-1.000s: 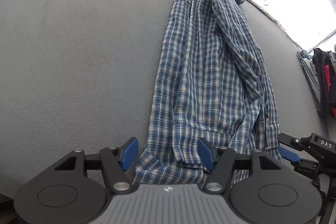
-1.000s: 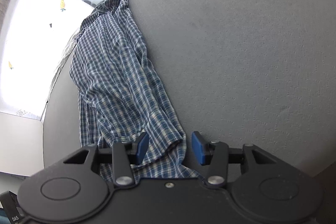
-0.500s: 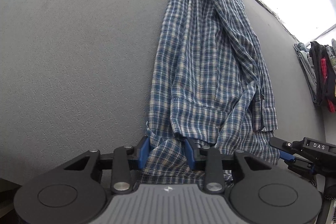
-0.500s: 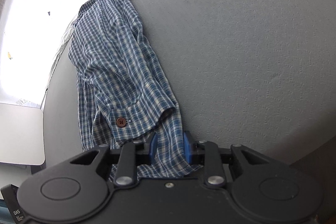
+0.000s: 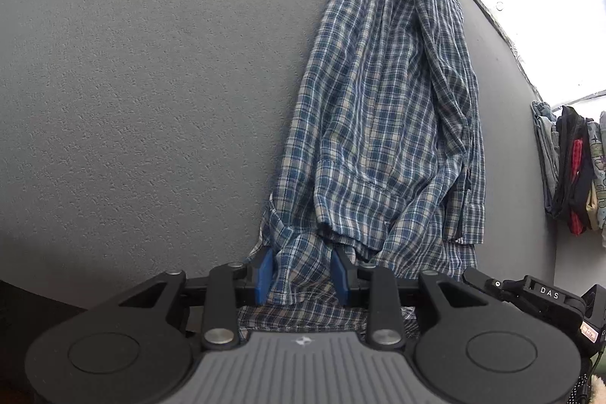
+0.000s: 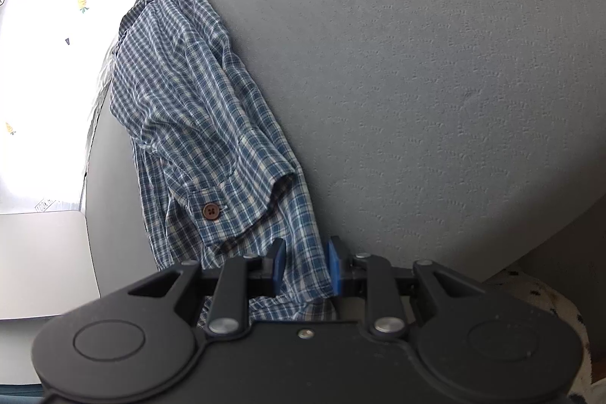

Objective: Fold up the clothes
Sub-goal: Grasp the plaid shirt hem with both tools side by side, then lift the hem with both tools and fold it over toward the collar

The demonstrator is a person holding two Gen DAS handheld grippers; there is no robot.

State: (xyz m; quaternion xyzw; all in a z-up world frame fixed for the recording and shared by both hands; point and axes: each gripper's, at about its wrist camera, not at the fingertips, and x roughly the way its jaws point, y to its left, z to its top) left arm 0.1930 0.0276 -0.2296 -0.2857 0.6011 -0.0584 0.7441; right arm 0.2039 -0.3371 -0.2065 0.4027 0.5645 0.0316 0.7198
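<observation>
You hold the plaid shirt by its near hem with both grippers. It lies as a long narrow band on the grey table, its sides and sleeves already turned in over the body and the collar at the far end by the table's edge. Your left gripper has its blue pads drawn in on a bunch of hem cloth at the band's left corner. Your right gripper pinches the hem at the opposite corner, just below the cuff with the brown button. Gripping the two corners keeps the hem taut across its width, so the band can be carried as one straight edge. The scene suits bringing the hem toward the collar to shorten the band; the pictures do not settle which way you go. The loose cuff may slide off as the cloth rises. A pile of other clothes sits well apart at the table's right side.
</observation>
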